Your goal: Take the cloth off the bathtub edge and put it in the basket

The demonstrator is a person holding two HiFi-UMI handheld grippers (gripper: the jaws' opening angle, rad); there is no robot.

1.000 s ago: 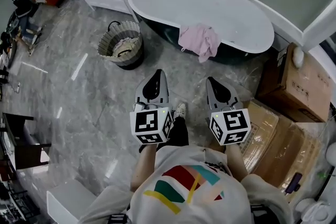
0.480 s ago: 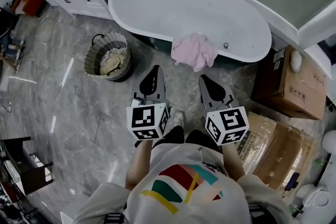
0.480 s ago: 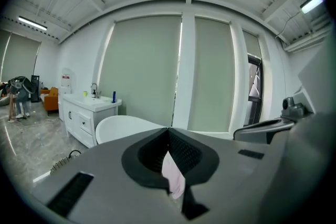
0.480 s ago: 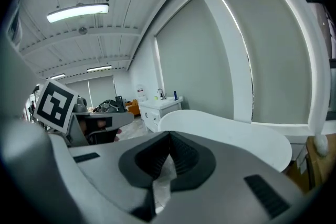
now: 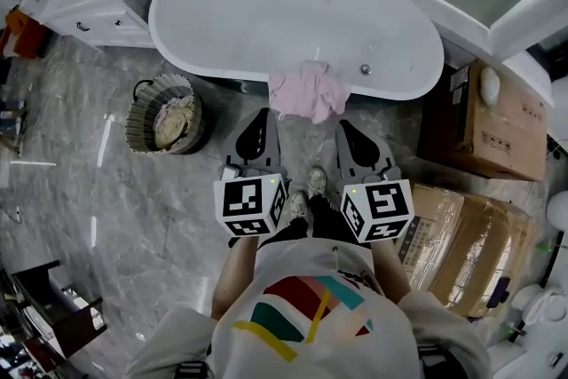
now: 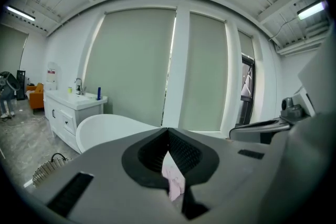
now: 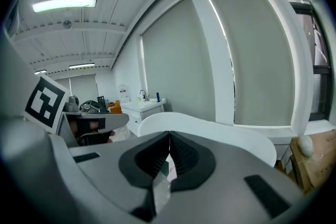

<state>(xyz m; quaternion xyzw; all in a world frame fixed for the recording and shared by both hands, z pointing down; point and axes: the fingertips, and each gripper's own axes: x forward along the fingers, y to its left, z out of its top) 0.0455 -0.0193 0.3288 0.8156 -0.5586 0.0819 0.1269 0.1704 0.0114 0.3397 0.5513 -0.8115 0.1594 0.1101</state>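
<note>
**Both grippers closed and empty, cloth on the tub rim**

From where the person stood, a white vanity cabinet sat far off at about 10 o'clock, with a tap and a few small bottles on its top surface. Nearer, also at roughly 10 o'clock, the woven basket stood on the grey marbled floor, close to the left end of the bathtub but not touching it. Something pale and crumpled lay inside it.

The left gripper was held out in front of the person, pointing toward 12 o'clock and tilted a little downward. Its jaws were pressed together with nothing between them. Its marker cube sat close to the person's chest.

The pink cloth hung at 12 o'clock, draped over the near rim of the white tub and spilling down its dark outer side. It lay just ahead of both gripper tips, and neither one touched it.

The right gripper pointed the same way, beside the left one and apart from it. Its jaws were likewise together and empty. A pale shoe showed on the floor between the two grippers.

At about 2 o'clock, cardboard boxes were stacked against the wall, just beyond the right end of the tub.
</note>
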